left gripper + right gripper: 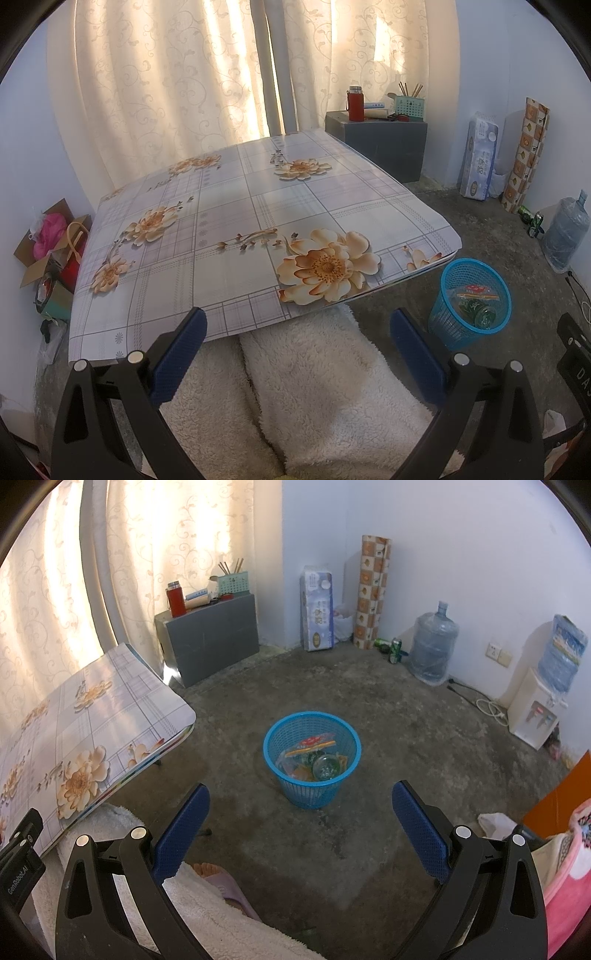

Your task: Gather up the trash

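Note:
A blue mesh waste basket [312, 760] stands on the concrete floor and holds a green bottle [325, 767] and snack wrappers [314, 744]. It also shows in the left wrist view [471, 301], right of the table corner. My left gripper [297, 325] is open and empty, held over the near edge of the flowered table [236, 229]. My right gripper [301, 805] is open and empty, held above the floor just short of the basket.
White fleece-covered legs [314, 387] sit under the table's near edge. A grey cabinet [212, 638], tissue pack [318, 609], patterned roll [373, 590], green cans [394, 650], water jug [432, 646] and dispenser [535, 709] line the walls. Boxes and bags [55, 247] sit left.

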Demonstrator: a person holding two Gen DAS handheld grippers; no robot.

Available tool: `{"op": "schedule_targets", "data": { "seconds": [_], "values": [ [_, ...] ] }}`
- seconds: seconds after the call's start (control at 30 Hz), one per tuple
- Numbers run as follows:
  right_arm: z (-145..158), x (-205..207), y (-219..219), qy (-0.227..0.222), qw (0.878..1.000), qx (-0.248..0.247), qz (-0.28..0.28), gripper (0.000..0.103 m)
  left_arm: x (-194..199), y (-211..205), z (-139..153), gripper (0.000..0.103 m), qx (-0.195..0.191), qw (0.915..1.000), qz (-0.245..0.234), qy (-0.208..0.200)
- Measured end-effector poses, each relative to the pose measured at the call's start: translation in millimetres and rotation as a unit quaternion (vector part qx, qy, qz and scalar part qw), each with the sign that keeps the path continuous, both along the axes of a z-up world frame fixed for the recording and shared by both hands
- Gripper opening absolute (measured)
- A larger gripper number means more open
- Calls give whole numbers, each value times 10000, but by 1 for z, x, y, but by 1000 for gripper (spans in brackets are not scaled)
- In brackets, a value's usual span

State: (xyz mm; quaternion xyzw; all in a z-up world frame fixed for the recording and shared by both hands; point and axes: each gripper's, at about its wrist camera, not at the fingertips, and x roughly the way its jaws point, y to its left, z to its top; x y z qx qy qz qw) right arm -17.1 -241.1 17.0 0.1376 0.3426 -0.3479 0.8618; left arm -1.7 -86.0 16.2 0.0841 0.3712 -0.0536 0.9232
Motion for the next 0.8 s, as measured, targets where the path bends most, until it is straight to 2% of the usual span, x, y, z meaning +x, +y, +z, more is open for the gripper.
{"op": "schedule_targets", "data": {
  "seconds": [0.8],
  "values": [
    [1, -1, -4, -6, 10000, 6, 25, 95, 0, -1, 0, 97, -7, 10000, 1, 1]
  ]
}}
